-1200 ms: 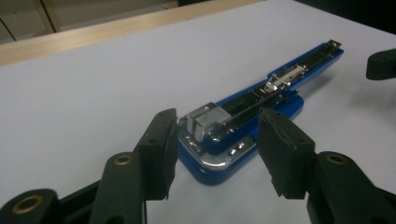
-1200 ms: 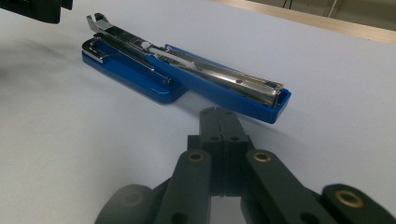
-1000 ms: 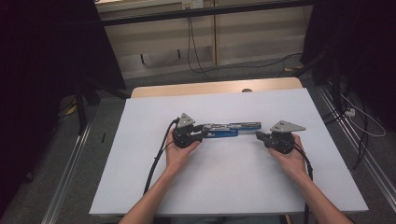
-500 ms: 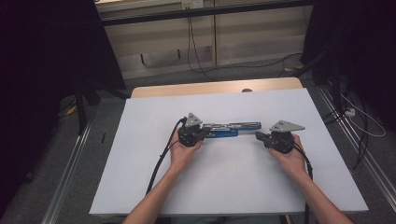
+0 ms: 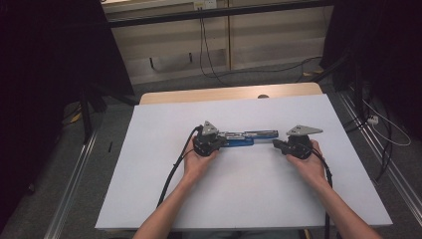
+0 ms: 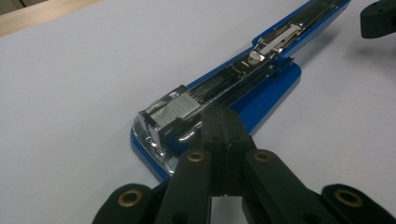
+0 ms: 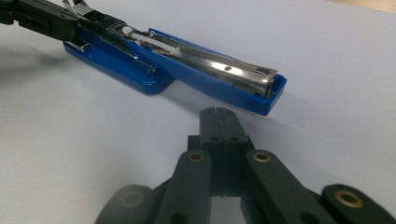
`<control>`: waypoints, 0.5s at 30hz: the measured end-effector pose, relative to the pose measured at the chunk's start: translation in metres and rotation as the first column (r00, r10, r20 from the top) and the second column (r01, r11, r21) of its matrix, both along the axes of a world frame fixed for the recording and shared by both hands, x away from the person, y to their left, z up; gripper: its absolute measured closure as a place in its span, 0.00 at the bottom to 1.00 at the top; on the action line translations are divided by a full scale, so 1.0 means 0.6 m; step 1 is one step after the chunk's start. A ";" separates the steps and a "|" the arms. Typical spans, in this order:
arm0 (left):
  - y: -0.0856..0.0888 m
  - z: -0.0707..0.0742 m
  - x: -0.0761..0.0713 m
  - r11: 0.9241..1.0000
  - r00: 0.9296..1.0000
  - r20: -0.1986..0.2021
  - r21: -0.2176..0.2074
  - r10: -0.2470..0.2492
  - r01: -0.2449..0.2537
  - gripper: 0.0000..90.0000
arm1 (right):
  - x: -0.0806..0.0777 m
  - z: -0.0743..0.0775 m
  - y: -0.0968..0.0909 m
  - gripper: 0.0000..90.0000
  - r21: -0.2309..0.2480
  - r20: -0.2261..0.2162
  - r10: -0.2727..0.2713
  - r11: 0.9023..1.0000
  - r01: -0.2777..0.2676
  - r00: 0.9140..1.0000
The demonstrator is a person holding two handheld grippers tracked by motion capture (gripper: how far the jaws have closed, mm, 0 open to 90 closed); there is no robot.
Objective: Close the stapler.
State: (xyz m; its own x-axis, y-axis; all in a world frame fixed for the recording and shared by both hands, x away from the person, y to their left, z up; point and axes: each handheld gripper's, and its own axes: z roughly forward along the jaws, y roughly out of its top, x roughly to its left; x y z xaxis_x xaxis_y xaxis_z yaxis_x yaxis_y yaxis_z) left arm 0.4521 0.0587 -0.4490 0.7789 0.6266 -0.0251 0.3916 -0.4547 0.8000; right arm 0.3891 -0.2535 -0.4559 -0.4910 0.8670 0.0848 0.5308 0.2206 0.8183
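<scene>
1. Well, the white tabletop (image 5: 249, 199) takes up most of the scene, with a strip of bare wood (image 5: 229, 93) showing along its far edge and grey floor (image 5: 59, 164) around it.
2. Two forearms come in from the near side, and each hand grips a black tool; a dark cable (image 5: 171, 174) trails back from the left one toward the near edge.
3. Lying flat near the middle of the tabletop is a blue stapler (image 5: 245, 139), swung fully open so its two halves stretch in one long line running left to right between the two tools.
4. From the left gripper view, the stapler (image 6: 243, 88) shows its shiny metal channel facing up, with a block of staples (image 6: 180, 108) sitting at the near end.
5. The left tongs (image 5: 214, 142) lie at the stapler's left end; in the left gripper view these tongs (image 6: 223, 122) have their tips pressed together, resting on or just above the metal channel right behind the staples. I cannot tell whether they actually touch it.
6. The right tongs (image 5: 278, 144) sit just beside the stapler's right end, a small stretch of white between them.
7. In the right gripper view those tongs (image 7: 218, 122) are closed tip to tip with nothing between them, pointing at the blue end (image 7: 273, 95) of the open stapler.
</scene>
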 end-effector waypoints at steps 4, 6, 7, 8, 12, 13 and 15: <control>0.001 -0.001 0.002 1.000 1.000 -0.009 -0.013 0.003 -0.003 1.00 | 0.006 -0.001 0.001 1.00 -0.010 -0.011 0.003 1.000 -0.003 1.000; -0.001 0.000 0.001 1.000 1.000 -0.003 0.001 -0.001 0.001 1.00 | 0.009 0.000 0.002 1.00 -0.025 -0.024 0.003 1.000 -0.003 1.000; 0.000 0.000 0.003 1.000 1.000 -0.002 0.006 -0.006 0.006 1.00 | 0.012 0.002 0.003 1.00 -0.039 -0.028 0.004 0.999 -0.006 1.000; 0.000 -0.001 0.003 1.000 1.000 -0.010 -0.007 -0.006 0.006 1.00 | 0.014 0.006 0.005 1.00 -0.054 -0.030 0.003 0.999 -0.004 1.000; 0.004 0.000 0.008 1.000 1.000 -0.022 -0.016 0.006 -0.006 1.00 | 0.023 0.014 0.017 1.00 -0.091 -0.060 0.001 0.996 -0.007 0.998; 0.003 -0.001 0.007 1.000 1.000 -0.022 -0.021 0.011 -0.011 1.00 | 0.024 0.012 0.019 1.00 -0.089 -0.068 0.003 0.996 -0.009 0.998; 0.002 0.000 0.006 1.000 1.000 -0.012 -0.010 0.010 -0.010 1.00 | 0.026 0.004 0.022 1.00 -0.079 -0.089 0.001 0.997 -0.008 0.996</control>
State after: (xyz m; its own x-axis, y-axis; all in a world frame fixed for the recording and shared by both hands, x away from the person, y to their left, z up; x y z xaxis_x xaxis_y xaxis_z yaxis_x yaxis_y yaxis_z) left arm 0.4559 0.0600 -0.4493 0.7722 0.6341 -0.0410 0.4056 -0.4423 0.7999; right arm 0.4048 -0.2404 -0.4533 -0.4885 0.8705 0.0600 0.5998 0.2850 0.7477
